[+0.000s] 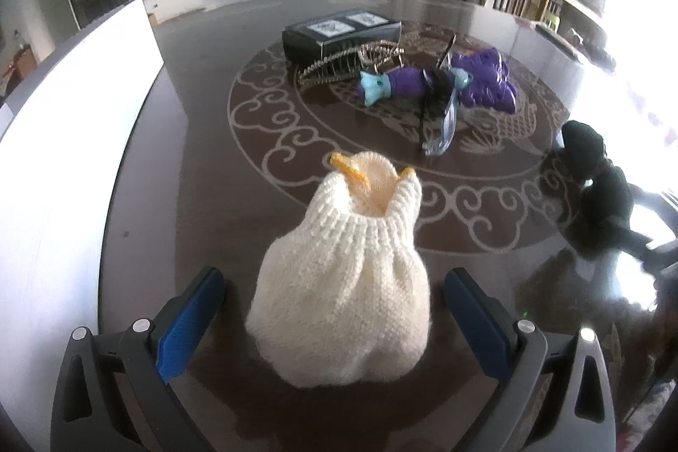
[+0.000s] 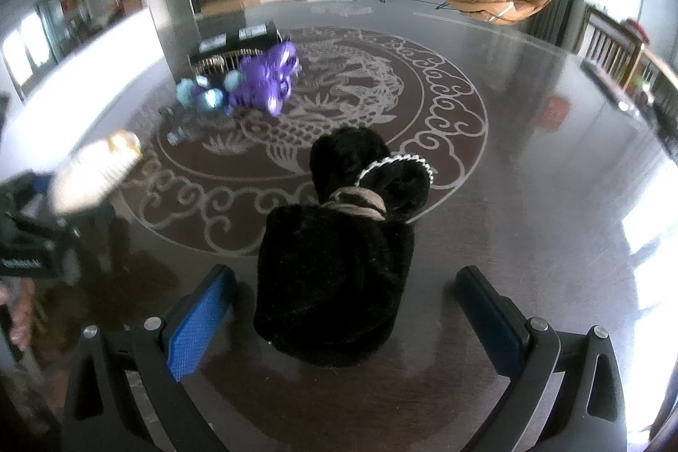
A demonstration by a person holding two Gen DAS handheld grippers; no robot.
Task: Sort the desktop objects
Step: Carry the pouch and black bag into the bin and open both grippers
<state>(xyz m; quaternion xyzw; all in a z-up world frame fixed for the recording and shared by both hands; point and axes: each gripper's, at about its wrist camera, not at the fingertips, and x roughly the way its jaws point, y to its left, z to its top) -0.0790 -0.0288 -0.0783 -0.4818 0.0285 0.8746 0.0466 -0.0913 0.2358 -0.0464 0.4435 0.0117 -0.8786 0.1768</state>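
A cream knitted pouch (image 1: pixel 341 295) with a yellow drawstring lies on the dark table between the spread blue-padded fingers of my left gripper (image 1: pixel 334 314), which is open and not touching it. A black fuzzy pouch (image 2: pixel 339 265) tied with a beige cord lies between the wide-apart fingers of my right gripper (image 2: pixel 345 314), also open. In the left wrist view the black pouch (image 1: pixel 593 185) shows at the right edge. The cream pouch (image 2: pixel 91 172) appears blurred at the left of the right wrist view.
A purple toy with light blue parts (image 1: pixel 440 81), a wire rack (image 1: pixel 351 64), a dark box (image 1: pixel 339 34) and a clear plastic piece (image 1: pixel 440 130) sit mid-table. A white board (image 1: pixel 72 113) stands along the left. The table (image 2: pixel 529 176) has an ornate round pattern.
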